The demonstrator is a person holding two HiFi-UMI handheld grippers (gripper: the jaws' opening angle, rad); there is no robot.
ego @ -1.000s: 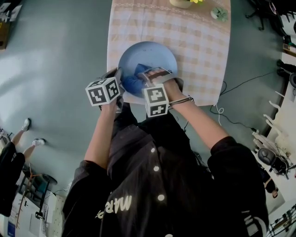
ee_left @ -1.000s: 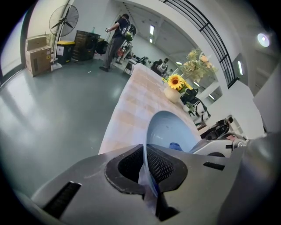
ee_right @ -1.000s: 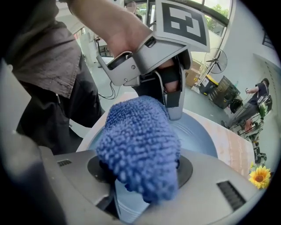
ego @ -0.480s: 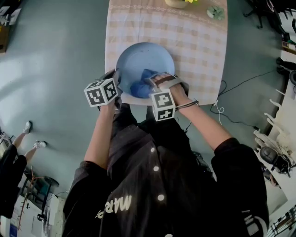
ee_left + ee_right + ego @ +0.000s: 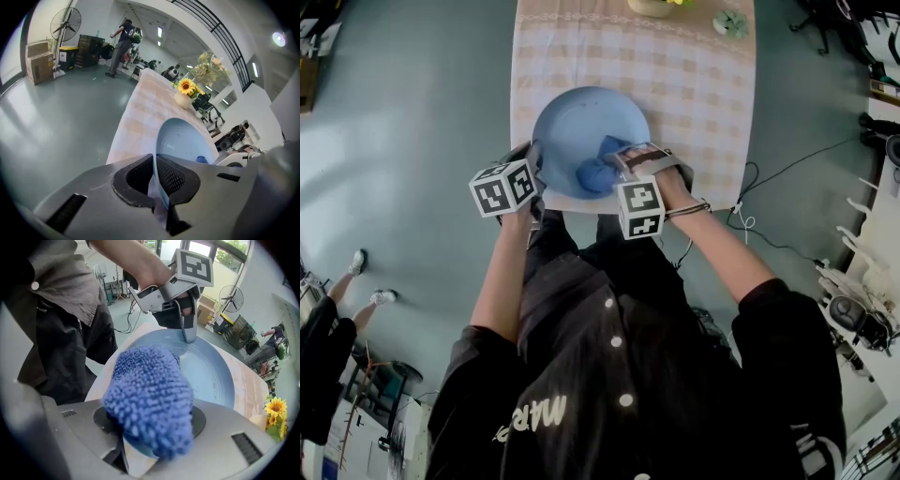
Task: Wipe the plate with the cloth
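On the counter point(image 5: 694, 84), near end, over a pink checked covering:

1. Plate point(image 5: 581, 127): pale blue, round, its near rim at the counter's near edge.
2. Cloth point(image 5: 598, 172): blue, nubbly, bunched; pressed on the near-right part of the plate.
3. Left gripper point(image 5: 154, 164): clenched on the plate's near-left rim, with the rim running between both ribbed pads.
4. Right gripper point(image 5: 623, 161): clamped on the cloth, pointing steeply down. In the right gripper view the cloth bulges over the jaws and hides most of them.

Surroundings:

5. Vase point(image 5: 183, 99): cream, with a sunflower point(image 5: 186, 86); far end of the counter, well apart from the plate.
6. Small green item point(image 5: 730, 22): far right corner; kind cannot be told.
7. Cables point(image 5: 787, 169): on the grey floor, right of the counter.
8. Pedestal fan point(image 5: 65, 23) and cardboard boxes point(image 5: 40, 61): by the far wall in the left gripper view.

Obstructions: the two marker cubes and the person's hands cover the plate's near rim in the head view. Nothing stands on the plate beyond the cloth.

Change from one second ago: the cloth and the right gripper have shifted from the near-left of the plate's middle over to its near-right side. The left gripper keeps the same hold on the rim, and the plate has stayed put.
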